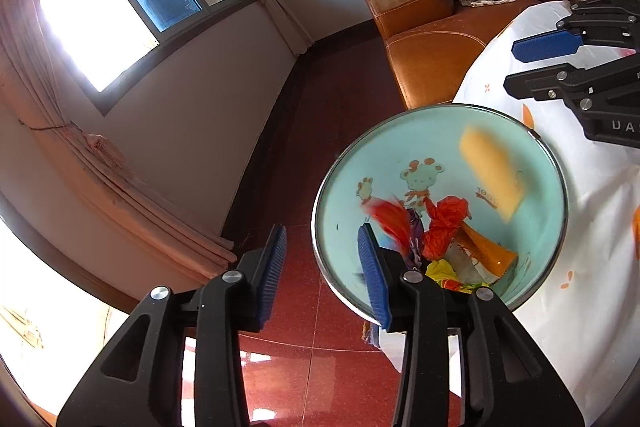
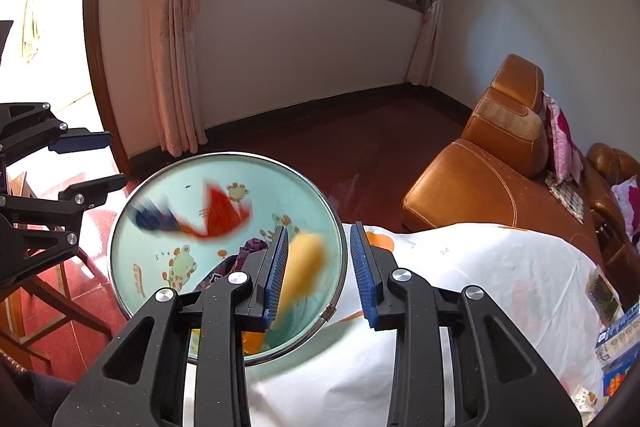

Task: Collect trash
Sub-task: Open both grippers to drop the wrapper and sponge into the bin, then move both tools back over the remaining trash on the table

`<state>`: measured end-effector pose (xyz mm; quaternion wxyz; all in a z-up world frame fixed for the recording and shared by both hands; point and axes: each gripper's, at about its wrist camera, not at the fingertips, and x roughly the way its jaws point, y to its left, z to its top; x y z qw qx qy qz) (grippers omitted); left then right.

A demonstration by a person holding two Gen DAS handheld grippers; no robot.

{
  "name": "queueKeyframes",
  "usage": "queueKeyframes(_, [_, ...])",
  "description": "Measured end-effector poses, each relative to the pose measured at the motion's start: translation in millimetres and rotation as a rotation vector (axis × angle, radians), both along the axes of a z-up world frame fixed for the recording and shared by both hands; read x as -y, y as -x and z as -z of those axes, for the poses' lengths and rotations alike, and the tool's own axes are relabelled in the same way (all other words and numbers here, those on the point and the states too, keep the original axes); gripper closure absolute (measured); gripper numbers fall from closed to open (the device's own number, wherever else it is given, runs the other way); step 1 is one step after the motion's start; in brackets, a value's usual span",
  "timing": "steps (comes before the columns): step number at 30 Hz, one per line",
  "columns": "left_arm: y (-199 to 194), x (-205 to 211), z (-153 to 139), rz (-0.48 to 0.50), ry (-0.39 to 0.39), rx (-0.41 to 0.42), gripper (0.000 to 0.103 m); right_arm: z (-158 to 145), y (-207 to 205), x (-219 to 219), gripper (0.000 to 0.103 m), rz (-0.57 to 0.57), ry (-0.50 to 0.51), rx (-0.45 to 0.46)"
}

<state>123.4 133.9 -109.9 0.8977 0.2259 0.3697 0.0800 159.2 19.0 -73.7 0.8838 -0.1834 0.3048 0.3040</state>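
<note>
A pale blue trash bin (image 1: 352, 163) with cartoon animals and a metal rim stands beside the table; it also shows in the right wrist view (image 2: 160, 227). Crumpled wrappers (image 1: 444, 227) lie in it. A blurred red wrapper (image 1: 390, 219) and a blurred yellow wrapper (image 1: 490, 169) are in the air inside the bin; they also show in the right wrist view, red (image 2: 224, 211) and yellow (image 2: 304, 267). My left gripper (image 1: 326, 267) is open and empty at the bin's rim. My right gripper (image 2: 320, 275) is open and empty above the bin.
A table under a white cloth (image 2: 480, 287) adjoins the bin, with packets (image 2: 604, 295) at its right edge. An orange leather sofa (image 2: 480, 171) with pink cushions stands behind. Red tile floor (image 1: 304, 347), curtains (image 2: 172, 67) and a window surround.
</note>
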Motion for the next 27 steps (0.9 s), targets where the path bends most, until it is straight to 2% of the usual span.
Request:
queueKeyframes(3, [0,3,0,0.006,-0.001,0.001,0.061,1,0,1,0.065,0.005,-0.003,-0.002])
queueKeyframes(18, [-1,1,-1,-0.002,0.007,0.007,0.053,6,3,10,0.061,0.037,0.005,-0.016])
queueKeyframes(27, [1,21,6,0.037,0.022,-0.012,0.049,-4,18,58,0.057,0.156,-0.034,-0.027])
